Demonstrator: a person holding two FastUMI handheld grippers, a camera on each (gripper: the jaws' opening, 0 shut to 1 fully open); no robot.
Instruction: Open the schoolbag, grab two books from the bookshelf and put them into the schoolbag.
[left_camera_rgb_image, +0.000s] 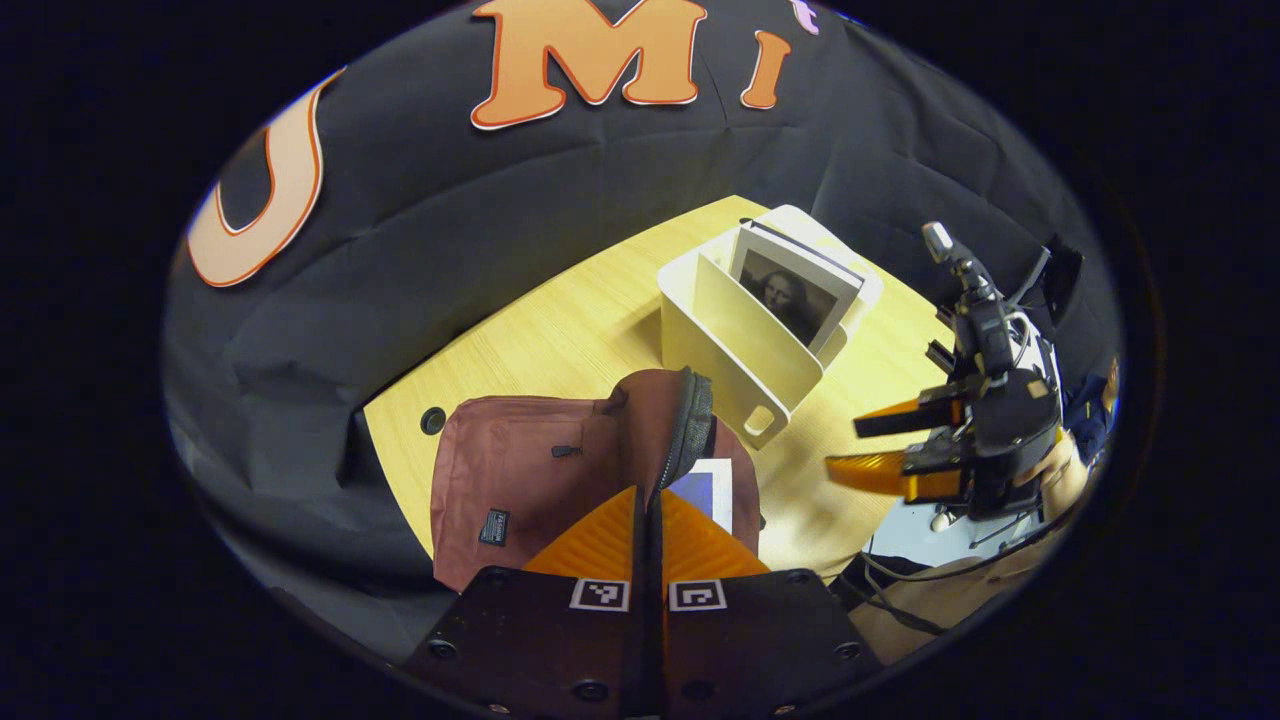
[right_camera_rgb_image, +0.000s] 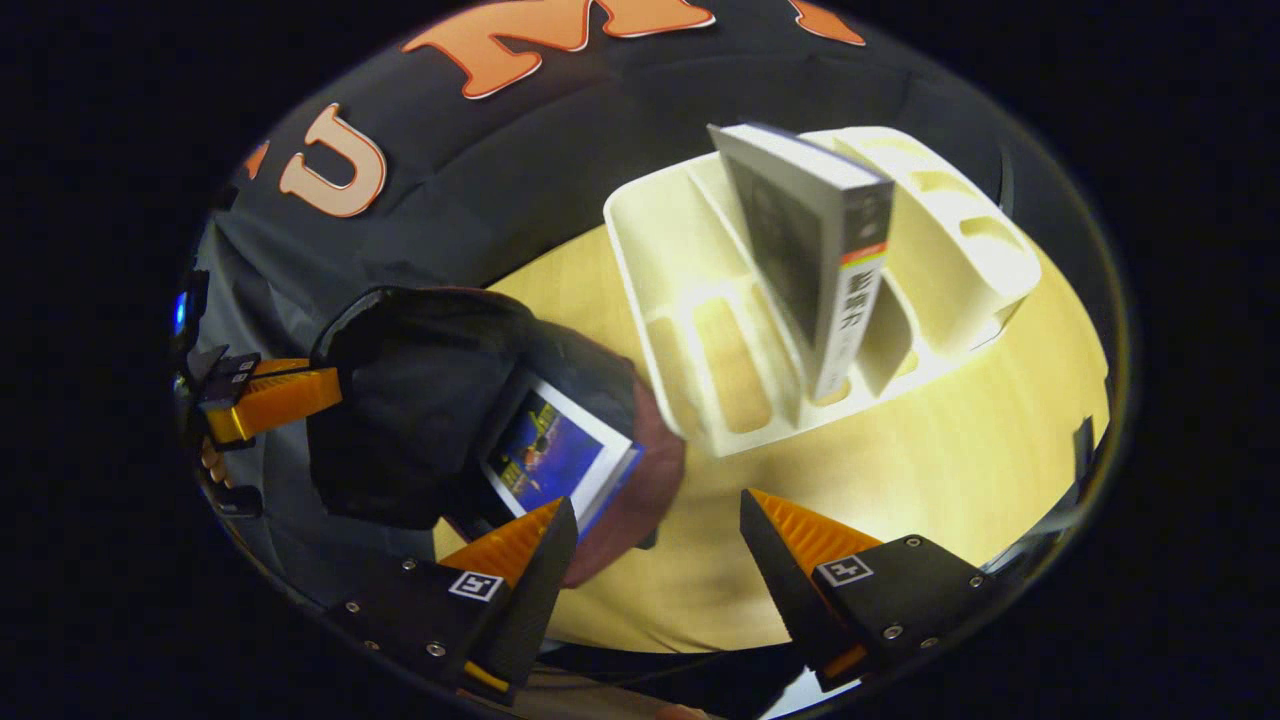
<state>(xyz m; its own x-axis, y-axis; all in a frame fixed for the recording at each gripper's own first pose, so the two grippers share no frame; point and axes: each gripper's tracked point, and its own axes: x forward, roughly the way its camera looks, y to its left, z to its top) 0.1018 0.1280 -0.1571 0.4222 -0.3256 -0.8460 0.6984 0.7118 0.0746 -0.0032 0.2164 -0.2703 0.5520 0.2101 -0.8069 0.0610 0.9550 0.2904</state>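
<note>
A: How do the tongs stand?

B: The left gripper (left_camera_rgb_image: 648, 520) has its fingers pressed together on the zipped edge of the schoolbag's flap (left_camera_rgb_image: 688, 425), holding it up. The right gripper (right_camera_rgb_image: 655, 535) is spread wide with nothing between its fingers, above the table (right_camera_rgb_image: 960, 460).

A: Where are the books?

B: One book with a blue cover (right_camera_rgb_image: 555, 455) sticks partway out of the open schoolbag (left_camera_rgb_image: 530, 470); its lower part is hidden inside. The other book (right_camera_rgb_image: 810, 250) stands tilted in the cream bookshelf (right_camera_rgb_image: 690, 330), just behind the bag.

A: Any writing to read?

B: The standing book's spine carries characters under a striped band, too small to make out. Its front shows a grey portrait. The bag has a small dark label (left_camera_rgb_image: 494, 526), illegible. The blue cover's print is blurred.
</note>
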